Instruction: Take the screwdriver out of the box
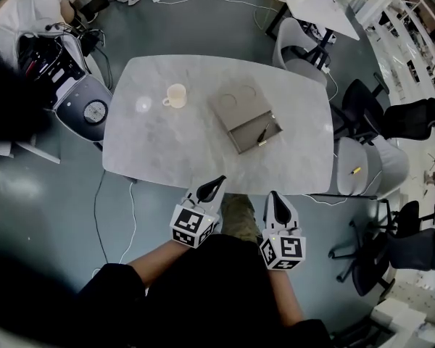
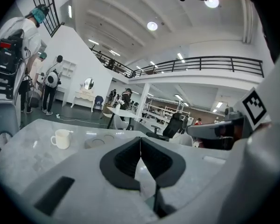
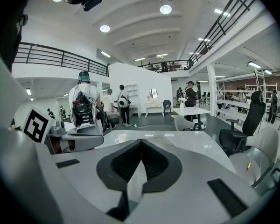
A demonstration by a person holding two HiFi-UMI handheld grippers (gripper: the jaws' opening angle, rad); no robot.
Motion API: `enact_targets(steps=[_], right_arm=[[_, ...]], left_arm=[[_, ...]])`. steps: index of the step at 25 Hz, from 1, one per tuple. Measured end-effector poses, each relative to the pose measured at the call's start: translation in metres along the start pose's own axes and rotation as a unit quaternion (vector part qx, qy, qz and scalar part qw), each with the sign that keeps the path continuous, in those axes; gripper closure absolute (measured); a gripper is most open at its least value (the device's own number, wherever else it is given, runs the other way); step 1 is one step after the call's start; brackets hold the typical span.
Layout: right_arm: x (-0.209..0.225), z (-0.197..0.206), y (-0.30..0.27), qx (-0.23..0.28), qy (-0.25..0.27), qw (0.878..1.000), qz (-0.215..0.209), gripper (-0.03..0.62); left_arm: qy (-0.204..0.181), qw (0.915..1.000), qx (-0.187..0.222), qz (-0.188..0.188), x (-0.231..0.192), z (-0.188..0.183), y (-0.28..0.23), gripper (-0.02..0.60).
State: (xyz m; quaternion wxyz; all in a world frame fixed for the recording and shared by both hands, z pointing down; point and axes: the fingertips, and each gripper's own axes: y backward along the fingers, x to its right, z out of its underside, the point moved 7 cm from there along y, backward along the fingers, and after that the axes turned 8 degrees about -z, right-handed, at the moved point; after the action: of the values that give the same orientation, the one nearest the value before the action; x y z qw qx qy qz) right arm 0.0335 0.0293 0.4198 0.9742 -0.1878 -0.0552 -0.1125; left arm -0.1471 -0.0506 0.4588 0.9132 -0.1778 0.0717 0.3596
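Closed, empty tongs at the table's (image 1: pixel 167 147) 6 o'clock edge

The left gripper (image 1: pixel 217 181) and right gripper (image 1: pixel 275 196) hang side by side, each with jaws pressed together on nothing; the screwdriver (image 1: pixel 264 135) lies inside the open grey box (image 1: pixel 248 133), toward its 4 o'clock corner; the box sits at 12 o'clock from the grippers; a mug (image 1: pixel 176 96) stands at its 9 o'clock.

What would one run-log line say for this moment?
screwdriver: in box | left gripper: shut, empty | right gripper: shut, empty | both at table edge
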Motion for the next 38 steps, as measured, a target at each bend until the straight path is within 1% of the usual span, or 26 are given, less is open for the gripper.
enact_targets(steps=[4,8,13,16,20,24,27,30,33,35,37,38], right_arm=[[0.039,-0.012,-0.031,0.0,-0.001,1.0,-0.007,0.591],[0.074,-0.037,-0.062,0.013,-0.012,1.0,-0.018,0.591],[0.122,-0.046,-0.099,0.003,-0.027,1.0,-0.011,0.591],[0.158,-0.05,-0.117,0.0,-0.021,1.0,-0.015,0.591],[0.201,-0.045,-0.139,-0.01,-0.04,0.999,-0.015,0.591],[0.228,-0.042,-0.159,-0.02,-0.057,0.998,-0.022,0.591],[0.243,-0.04,-0.172,-0.026,-0.059,0.997,-0.033,0.59],[0.257,-0.04,-0.187,-0.03,-0.059,0.997,-0.037,0.591],[0.273,-0.038,-0.197,-0.032,-0.072,0.996,-0.033,0.591],[0.283,-0.038,-0.202,-0.032,-0.077,0.996,-0.03,0.591],[0.292,-0.037,-0.205,-0.033,-0.082,0.996,-0.026,0.591],[0.297,-0.036,-0.205,-0.033,-0.086,0.996,-0.023,0.591]], left_arm=[[-0.002,0.9997,-0.016,-0.017,-0.005,0.0,-0.041,0.565],[-0.015,0.9986,-0.032,-0.04,-0.015,-0.013,-0.088,0.565],[-0.032,0.9958,-0.067,-0.055,-0.025,-0.017,-0.159,0.565],[-0.037,0.9938,-0.087,-0.059,-0.026,-0.014,-0.202,0.565],[-0.058,0.9887,-0.125,-0.06,-0.023,0.004,-0.248,0.565],[-0.074,0.981,-0.166,-0.067,-0.022,0.025,-0.283,0.563],[-0.077,0.9745,-0.201,-0.063,-0.02,0.042,-0.305,0.563],[-0.069,0.9698,-0.227,-0.056,-0.023,0.058,-0.327,0.563],[-0.065,0.9625,-0.261,-0.037,-0.022,0.076,-0.349,0.563],[-0.048,0.9559,-0.288,-0.032,-0.022,0.088,-0.361,0.561],[-0.018,0.9471,-0.318,-0.037,-0.025,0.101,-0.37,0.56],[-0.005,0.9424,-0.332,-0.039,-0.027,0.106,-0.374,0.541]])
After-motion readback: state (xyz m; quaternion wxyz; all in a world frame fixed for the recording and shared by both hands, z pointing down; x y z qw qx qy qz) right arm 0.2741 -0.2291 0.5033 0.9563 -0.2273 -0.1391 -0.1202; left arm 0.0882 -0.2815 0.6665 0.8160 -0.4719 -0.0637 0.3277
